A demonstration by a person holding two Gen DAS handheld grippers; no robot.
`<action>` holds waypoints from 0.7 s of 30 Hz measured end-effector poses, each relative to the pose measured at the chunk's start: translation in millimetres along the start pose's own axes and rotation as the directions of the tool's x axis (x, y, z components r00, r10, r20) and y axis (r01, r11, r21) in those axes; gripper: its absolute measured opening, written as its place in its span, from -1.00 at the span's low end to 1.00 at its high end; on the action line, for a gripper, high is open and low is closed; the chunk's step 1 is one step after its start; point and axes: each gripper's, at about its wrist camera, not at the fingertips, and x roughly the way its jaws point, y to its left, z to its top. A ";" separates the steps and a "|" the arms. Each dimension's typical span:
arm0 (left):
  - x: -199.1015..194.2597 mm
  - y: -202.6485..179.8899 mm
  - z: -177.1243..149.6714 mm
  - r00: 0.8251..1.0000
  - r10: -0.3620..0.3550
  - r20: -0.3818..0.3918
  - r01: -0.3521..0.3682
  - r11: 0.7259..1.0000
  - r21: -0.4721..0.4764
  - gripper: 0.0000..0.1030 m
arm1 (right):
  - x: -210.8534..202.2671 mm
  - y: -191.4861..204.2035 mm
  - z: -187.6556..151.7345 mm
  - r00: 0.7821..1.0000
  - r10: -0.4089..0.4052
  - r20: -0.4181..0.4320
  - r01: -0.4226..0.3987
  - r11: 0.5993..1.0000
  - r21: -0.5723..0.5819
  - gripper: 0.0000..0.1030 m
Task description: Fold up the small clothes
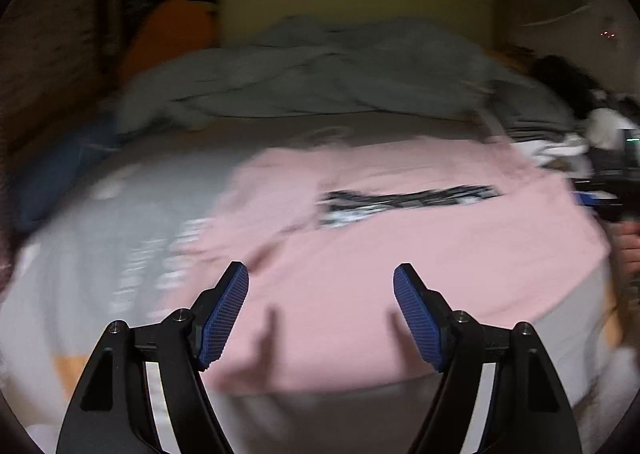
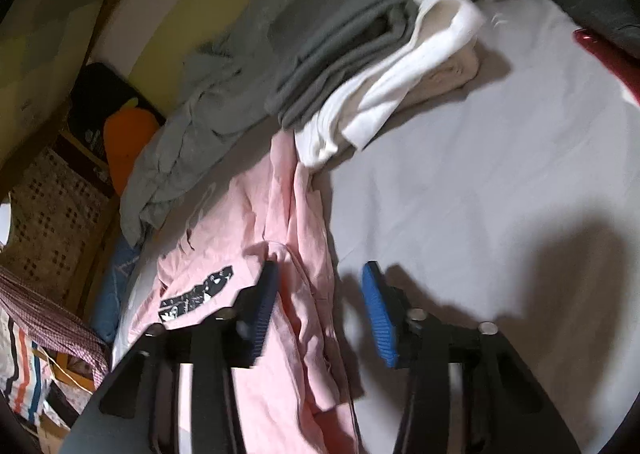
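A pink shirt [image 1: 400, 254] with a black-and-white print lies spread on the pale bed sheet [image 1: 100, 234]. My left gripper [image 1: 321, 286] is open and empty, hovering over the shirt's near hem; the view is blurred. In the right wrist view the pink shirt [image 2: 276, 238] lies bunched in folds on the sheet [image 2: 500, 174]. My right gripper [image 2: 320, 286] is open and empty above the shirt's right edge, its left finger over the cloth and its right finger over the bare sheet.
A stack of folded grey, white and beige clothes [image 2: 360, 66] sits further up the bed. A rumpled grey blanket [image 1: 320, 70] lies along the far side, also seen in the right wrist view [image 2: 192, 126]. An orange cushion [image 2: 128, 142] and boxes stand beside the bed. A red object [image 2: 600, 54] lies at the right edge.
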 end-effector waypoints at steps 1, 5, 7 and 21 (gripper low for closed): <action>8.1 -11.4 4.9 0.998 -0.057 -0.007 0.057 0.998 -0.005 0.44 | 7.0 0.9 7.6 1.000 -0.006 0.017 0.006 1.000 0.001 -0.37; 42.3 -64.1 24.0 0.985 -0.165 -0.041 0.166 0.986 0.014 0.43 | 39.2 -2.0 23.6 0.994 0.091 -0.061 -0.090 0.996 0.024 -0.38; 56.5 -86.8 33.4 0.973 -0.225 -0.056 0.225 0.974 0.010 0.43 | 49.1 -4.2 23.8 0.997 0.032 -0.068 -0.031 0.999 0.020 -0.86; 135.2 -206.3 74.0 0.880 -0.428 -0.204 0.444 0.896 0.036 -0.11 | -26.5 -12.3 32.9 0.983 -0.101 0.154 0.104 0.995 -0.011 -0.99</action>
